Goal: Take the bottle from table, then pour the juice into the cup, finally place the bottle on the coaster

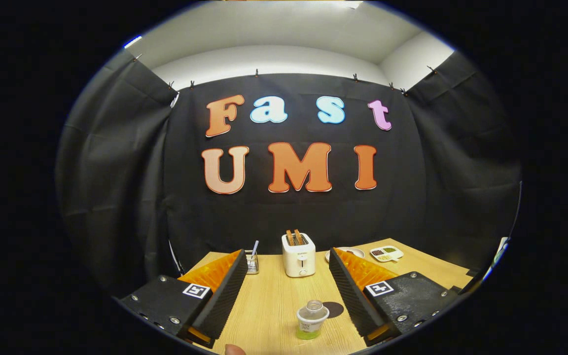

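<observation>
My hand-held gripper [284,301] hovers over the table [269,301] with its fingers spread wide and empty. A small bottle [311,319] with green juice at its bottom stands upright between them, low and near, closer to the right finger. A dark round coaster [334,309] lies just beyond it, to its right.

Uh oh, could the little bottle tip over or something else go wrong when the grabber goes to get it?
Yes, maybe. The gripper is open, its fingers spread wide apart, and the bottle stands between them, nearer the right one. A lopsided close might knock it over. The dark coaster lies right behind the bottle, so a push could slide the bottle onto it early. The toaster stands farther back, so a long reach might bump it.
</observation>
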The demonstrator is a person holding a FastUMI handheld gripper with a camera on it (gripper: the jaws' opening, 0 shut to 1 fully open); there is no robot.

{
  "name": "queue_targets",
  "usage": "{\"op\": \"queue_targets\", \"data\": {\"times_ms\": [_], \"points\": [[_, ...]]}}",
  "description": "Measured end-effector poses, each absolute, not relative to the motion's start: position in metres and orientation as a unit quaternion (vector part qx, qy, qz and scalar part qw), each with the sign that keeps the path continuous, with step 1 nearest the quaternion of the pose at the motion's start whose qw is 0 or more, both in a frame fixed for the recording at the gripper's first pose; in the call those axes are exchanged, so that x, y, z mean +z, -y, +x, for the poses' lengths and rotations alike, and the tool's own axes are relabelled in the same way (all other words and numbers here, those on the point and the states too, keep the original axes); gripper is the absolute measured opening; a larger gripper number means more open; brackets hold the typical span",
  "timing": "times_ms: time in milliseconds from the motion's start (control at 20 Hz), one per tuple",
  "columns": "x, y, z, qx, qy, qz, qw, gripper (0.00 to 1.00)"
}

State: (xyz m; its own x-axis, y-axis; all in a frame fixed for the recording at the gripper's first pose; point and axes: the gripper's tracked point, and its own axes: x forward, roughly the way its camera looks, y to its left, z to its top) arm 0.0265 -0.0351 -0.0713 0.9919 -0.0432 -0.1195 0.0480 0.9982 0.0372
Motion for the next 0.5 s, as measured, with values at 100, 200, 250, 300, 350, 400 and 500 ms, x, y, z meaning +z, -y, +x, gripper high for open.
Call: {"op": "queue_targets", "data": {"times_ms": [100, 200, 250, 300, 350, 400, 500], "points": [[-0.084, 0.036, 0.030, -0.019, -0.069, 0.029, 0.997, 0.99], [-0.096, 0.034, 0.035, -0.012, -0.074, 0.040, 0.996, 0.99], [-0.104, 0.036, 0.036, -0.013, -0.078, 0.042, 0.996, 0.99], [-0.112, 0.039, 0.038, -0.017, -0.084, 0.038, 0.996, 0.99], [-0.121, 0.042, 0.040, -0.020, -0.091, 0.032, 0.995, 0.99], [-0.129, 0.043, 0.044, -0.021, -0.098, 0.026, 0.995, 0.99], [-0.143, 0.045, 0.050, -0.024, -0.110, 0.018, 0.994, 0.99]]}}
